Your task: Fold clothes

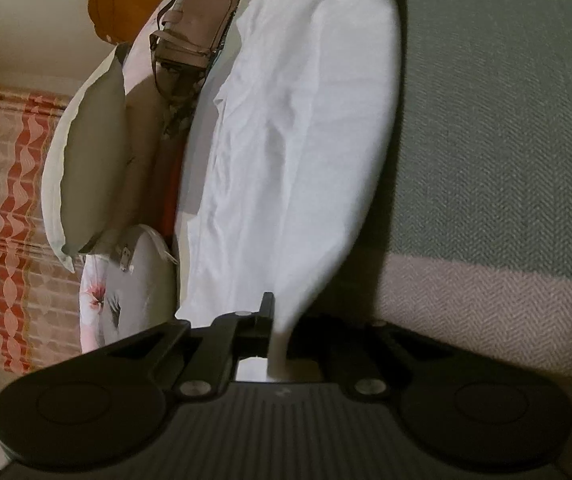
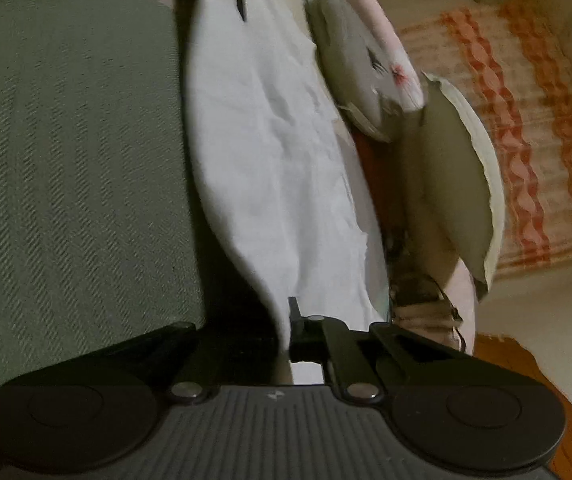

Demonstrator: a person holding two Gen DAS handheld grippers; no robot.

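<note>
- Right now my left gripper (image 1: pixel 276 330) is pinched tight on a corner of the white cloth (image 1: pixel 286 140), which narrows to a thin strip where it passes between the fingers.
- My right gripper (image 2: pixel 288 330) is clamped the same way on the other end of the cloth, a bunched corner caught between its fingers.
- Between the two grippers the white cloth is lifted and stretched, creased along its length; in each wrist view the far gripper shows only as a small dark shape at the cloth's far top edge.
- Under the cloth lies a green herringbone-weave cover (image 1: pixel 506 140), with a pinkish band (image 1: pixel 486 304) of the same weave nearer my left gripper.
- No writing can be read anywhere; only a small pale mark sits on the ribbed body of each gripper, too small to make out.
- Beside the cloth, on the side away from the green cover, stands a grey-green pillow with a pale border (image 1: pixel 90 152).
- Near it lies a round grey cushion (image 1: pixel 142 276) on fabric with a pink flower print (image 1: pixel 96 294).
- Further along, a beige handbag with dark straps (image 1: pixel 196 24) leans close against the cloth's edge.
- Behind these hangs an orange-and-cream patterned fabric (image 1: pixel 2 208).
- Nothing lies between either gripper and the cloth; the lifted cloth itself hides whatever is directly behind it.
</note>
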